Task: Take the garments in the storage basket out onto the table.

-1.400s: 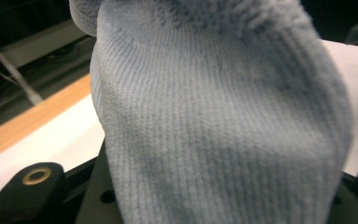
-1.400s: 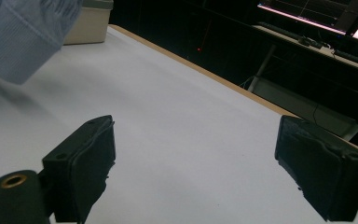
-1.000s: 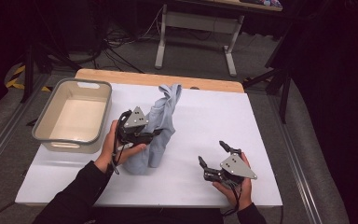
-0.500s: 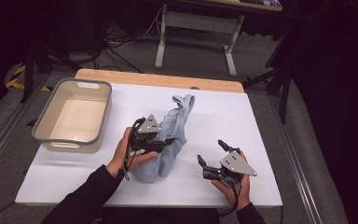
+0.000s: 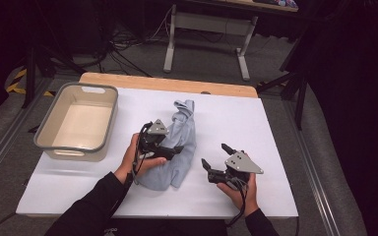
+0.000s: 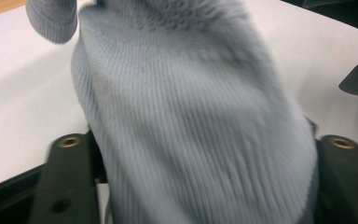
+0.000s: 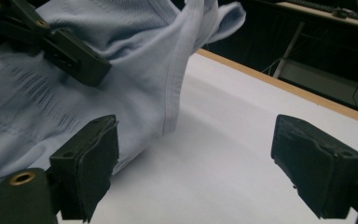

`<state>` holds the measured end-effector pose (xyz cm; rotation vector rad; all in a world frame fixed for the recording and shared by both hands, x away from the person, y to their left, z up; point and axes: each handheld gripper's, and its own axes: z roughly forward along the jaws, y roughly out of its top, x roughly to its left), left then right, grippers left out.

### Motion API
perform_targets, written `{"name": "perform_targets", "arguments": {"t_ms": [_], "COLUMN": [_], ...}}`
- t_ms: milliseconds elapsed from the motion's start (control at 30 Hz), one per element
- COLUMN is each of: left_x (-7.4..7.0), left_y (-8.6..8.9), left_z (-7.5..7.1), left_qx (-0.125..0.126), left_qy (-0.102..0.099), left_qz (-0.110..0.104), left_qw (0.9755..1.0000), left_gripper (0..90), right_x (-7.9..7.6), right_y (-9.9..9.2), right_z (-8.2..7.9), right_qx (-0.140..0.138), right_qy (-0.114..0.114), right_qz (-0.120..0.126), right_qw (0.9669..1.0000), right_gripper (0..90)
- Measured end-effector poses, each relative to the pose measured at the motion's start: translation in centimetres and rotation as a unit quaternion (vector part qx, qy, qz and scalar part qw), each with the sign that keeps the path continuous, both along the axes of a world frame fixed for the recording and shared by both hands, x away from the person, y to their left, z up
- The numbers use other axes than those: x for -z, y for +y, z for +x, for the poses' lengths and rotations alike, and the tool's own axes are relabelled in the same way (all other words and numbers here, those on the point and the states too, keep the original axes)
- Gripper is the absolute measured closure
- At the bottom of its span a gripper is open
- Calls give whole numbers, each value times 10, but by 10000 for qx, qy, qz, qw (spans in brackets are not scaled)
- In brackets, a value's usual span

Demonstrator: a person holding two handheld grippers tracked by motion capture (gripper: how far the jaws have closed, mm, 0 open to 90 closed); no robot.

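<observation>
A pale blue knitted garment lies crumpled in the middle of the white tabletop, one end bunched up toward the far wooden edge. The left tool rests on top of it, lying across its middle; its jaws have just been opening, and in the left gripper view the ribbed cloth sits between the two black jaws – I cannot tell whether the pads press on it. The right tool hovers just beside the garment's right edge, jaws wide, nothing between them – bare tabletop. A grey-rimmed cream tub stands to the left, well apart from the cloth
</observation>
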<state>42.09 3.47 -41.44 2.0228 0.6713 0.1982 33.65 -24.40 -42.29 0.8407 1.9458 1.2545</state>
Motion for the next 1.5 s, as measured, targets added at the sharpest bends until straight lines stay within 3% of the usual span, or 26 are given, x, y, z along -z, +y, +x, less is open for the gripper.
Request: {"name": "perform_targets", "arguments": {"t_ms": [133, 167, 200, 367, 467, 567, 667, 800, 867, 1000, 1167, 1300, 1500], "left_x": [2, 2, 2, 1, 1, 1, 6, 10, 14, 20, 26, 26, 23], "left_y": [6, 6, 10, 23, 30, 37, 49, 55, 57, 57, 52, 48, 50], "left_z": [1, 1, 1, 0, -3, -7, -13, -17, -19, -17, -18, -21, -26], "left_qx": [-77, -77, -89, -167, -275, -236, -208, -159, -88, 131, 313, 416, 364], "left_qy": [-118, -118, -143, -174, -305, -320, -294, -207, -188, -65, 135, 62, -125], "left_qz": [125, 125, 149, 241, 440, 520, 632, 603, 691, 616, 753, 916, 817], "left_qw": [9998, 9998, 9997, 9994, 9982, 9979, 9974, 9978, 9974, 9980, 9966, 9949, 9959], "left_gripper": [217, 203, 184, 124, 124, 171, 217, 239, 291, 418, 639, 759, 785], "right_x": [0, 0, 2, 7, 9, 11, 15, 18, 22, 29, 36, 36, 30], "right_y": [5, 5, 10, 25, 32, 35, 41, 45, 48, 49, 51, 52, 51], "right_z": [13, 13, 19, 31, 38, 44, 56, 63, 71, 78, 82, 81, 77], "right_qx": [-210, -210, -419, -575, -613, -574, -484, -387, -331, -325, -529, -588, -585], "right_qy": [415, 415, 567, 825, 898, 927, 1124, 1205, 1362, 1585, 1930, 1952, 1825], "right_qz": [-64, -64, -56, -257, -313, -320, -339, -401, -389, -408, -482, -477, -583], "right_qw": [9989, 9989, 9975, 9946, 9936, 9935, 9919, 9912, 9894, 9860, 9786, 9778, 9797], "right_gripper": [249, 249, 278, 294, 291, 292, 305, 315, 326, 379, 546, 674, 753]}}
